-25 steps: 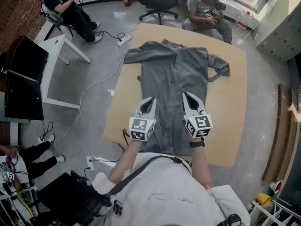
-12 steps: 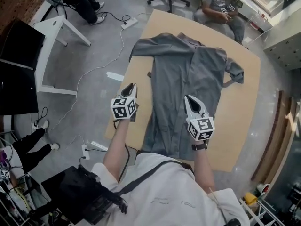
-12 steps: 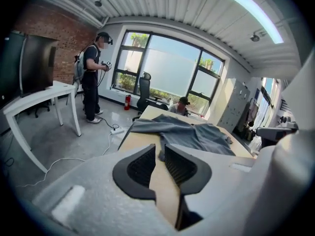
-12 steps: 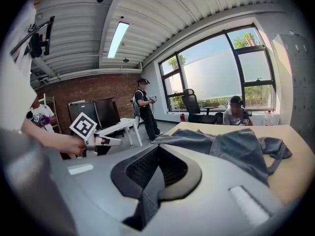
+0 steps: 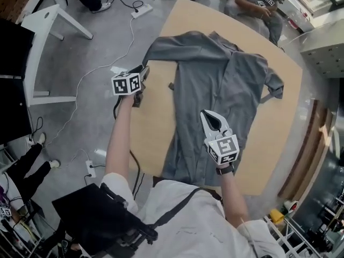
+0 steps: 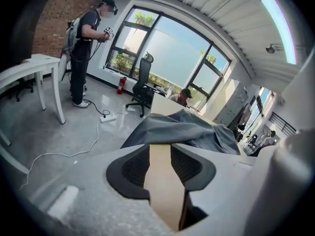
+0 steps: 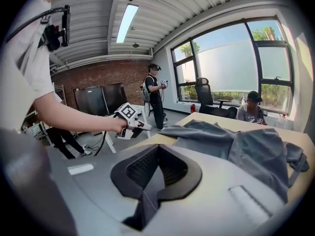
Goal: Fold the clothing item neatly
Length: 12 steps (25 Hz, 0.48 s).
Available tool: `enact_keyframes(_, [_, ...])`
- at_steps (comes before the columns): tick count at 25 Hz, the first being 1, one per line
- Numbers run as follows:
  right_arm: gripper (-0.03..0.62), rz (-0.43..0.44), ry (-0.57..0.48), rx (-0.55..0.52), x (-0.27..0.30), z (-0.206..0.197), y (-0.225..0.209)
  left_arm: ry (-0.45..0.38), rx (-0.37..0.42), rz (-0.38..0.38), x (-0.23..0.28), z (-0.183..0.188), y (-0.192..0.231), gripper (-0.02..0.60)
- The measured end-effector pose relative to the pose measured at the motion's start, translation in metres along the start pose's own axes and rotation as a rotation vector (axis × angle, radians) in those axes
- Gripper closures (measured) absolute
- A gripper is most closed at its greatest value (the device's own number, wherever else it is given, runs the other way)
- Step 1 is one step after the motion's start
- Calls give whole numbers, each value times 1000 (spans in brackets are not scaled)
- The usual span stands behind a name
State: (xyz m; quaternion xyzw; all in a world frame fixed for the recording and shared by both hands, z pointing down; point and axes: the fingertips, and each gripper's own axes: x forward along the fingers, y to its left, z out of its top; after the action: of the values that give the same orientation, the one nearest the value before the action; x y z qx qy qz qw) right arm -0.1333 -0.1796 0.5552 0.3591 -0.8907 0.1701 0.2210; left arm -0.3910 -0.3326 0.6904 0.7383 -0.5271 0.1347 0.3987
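The left claw point(image 5: 142, 72) has just been opening, and only bare table point(image 5: 153, 128) shows between its jaws. The right claw point(image 5: 207, 118) is closed and empty over the grey coat point(image 5: 215, 85). The coat lies spread on the table. It looks soft and floppy. The sleeve point(image 5: 161, 43) by the table's edge looks good to pinch. There is bare table on both sides.

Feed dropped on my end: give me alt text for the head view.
A grey garment lies spread on a wooden table. The left claw, its jaws just opening with nothing between them, hovers at the table's left edge by a sleeve. The right claw, shut, hangs over the garment's lower half.
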Motion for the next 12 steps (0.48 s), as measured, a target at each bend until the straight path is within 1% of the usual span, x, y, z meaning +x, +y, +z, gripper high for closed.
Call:
enact_keyframes(3, [592, 7, 27, 3, 3, -8, 4, 26, -2, 0, 34, 10, 8, 437])
enact_keyframes(7, [592, -23, 41, 22, -3, -14, -5, 56, -9, -9, 67, 19, 10, 439])
enact_keyframes(10, [592, -53, 50, 36, -12, -20, -18, 90, -5, 28, 80, 20, 16, 442])
enact_keyframes(11, [592, -63, 51, 42, -16, -23, -22, 109, -2, 49, 83, 17, 18, 461])
enact_keyframes(12, [592, -74, 51, 50, -19, -25, -26, 128, 5, 72, 84, 14, 19, 515])
